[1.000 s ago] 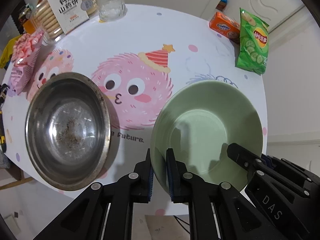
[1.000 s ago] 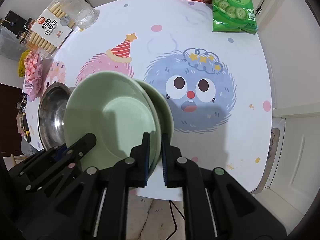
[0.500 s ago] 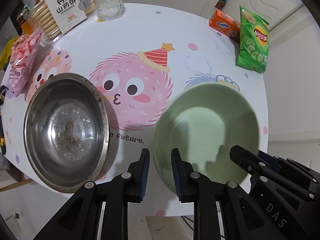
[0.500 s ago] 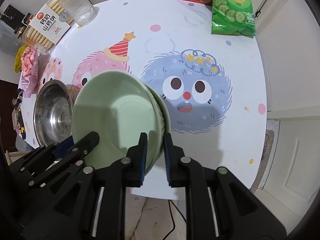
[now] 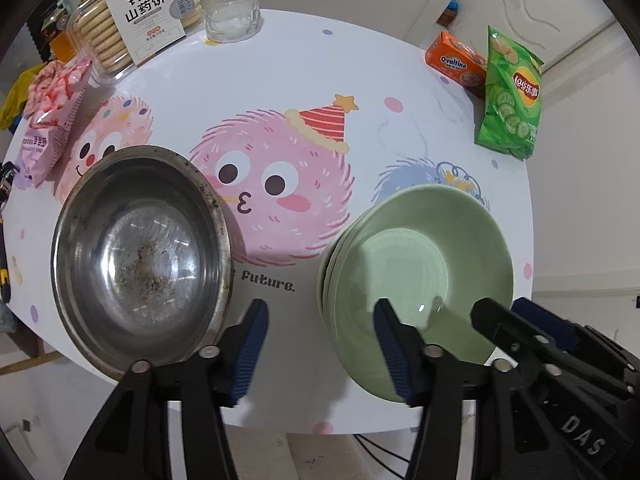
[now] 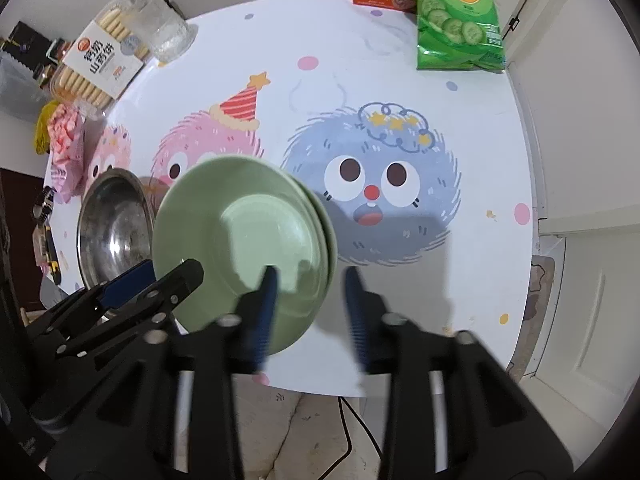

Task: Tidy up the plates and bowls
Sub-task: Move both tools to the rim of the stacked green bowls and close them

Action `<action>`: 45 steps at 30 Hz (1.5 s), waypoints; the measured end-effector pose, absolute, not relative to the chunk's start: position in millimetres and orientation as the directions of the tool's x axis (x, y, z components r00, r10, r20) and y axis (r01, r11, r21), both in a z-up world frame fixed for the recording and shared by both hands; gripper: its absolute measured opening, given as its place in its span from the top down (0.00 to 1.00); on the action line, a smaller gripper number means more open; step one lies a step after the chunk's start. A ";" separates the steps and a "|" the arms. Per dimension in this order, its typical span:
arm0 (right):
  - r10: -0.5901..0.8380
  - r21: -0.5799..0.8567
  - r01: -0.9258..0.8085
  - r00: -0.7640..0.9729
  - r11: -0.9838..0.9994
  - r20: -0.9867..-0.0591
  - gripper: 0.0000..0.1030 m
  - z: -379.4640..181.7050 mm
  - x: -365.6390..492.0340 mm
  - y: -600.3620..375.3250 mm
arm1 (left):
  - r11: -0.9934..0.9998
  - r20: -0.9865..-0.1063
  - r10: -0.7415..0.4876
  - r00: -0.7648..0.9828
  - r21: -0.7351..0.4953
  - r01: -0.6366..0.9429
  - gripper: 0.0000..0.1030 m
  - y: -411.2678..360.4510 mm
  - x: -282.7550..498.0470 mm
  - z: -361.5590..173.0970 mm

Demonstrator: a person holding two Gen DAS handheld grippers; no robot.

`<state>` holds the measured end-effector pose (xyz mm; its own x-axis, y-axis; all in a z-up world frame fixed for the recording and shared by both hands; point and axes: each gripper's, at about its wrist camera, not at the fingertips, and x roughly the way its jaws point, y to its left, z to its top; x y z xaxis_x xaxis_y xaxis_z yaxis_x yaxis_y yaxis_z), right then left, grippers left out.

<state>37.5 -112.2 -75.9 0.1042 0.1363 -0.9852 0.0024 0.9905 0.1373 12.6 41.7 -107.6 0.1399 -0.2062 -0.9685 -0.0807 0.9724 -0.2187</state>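
Chips bag [image 5: 510,96], biscuits [image 5: 136,12], perhaps glass [image 5: 232,0]

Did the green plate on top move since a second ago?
Yes. The green plate sank from mid-air onto the plate stack, nearer the blue monster. Both claws, left and right, just opened and let go.

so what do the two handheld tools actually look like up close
Both are matte black plastic. The left tool has two angular black fingers with ribbed dark-blue pads and silver rivets at the joints. The right tool is built the same, with blue pads. In the left view, white letters "DAS" show on the right tool's body. No hands, sleeves or cables attached to them show.
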 end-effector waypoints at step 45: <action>0.351 0.358 0.099 0.077 0.929 -0.933 0.00 -123.2 45.5 -160.0 | 0.942 -0.956 -0.280 0.086 -0.291 -0.169 0.03 35.4 6.5 -149.2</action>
<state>45.5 -160.0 -123.2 0.0769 0.3511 -0.9332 0.0994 0.9286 0.3576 6.5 35.4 -149.2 0.0862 -0.2803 -0.9560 -0.1688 0.9416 -0.2913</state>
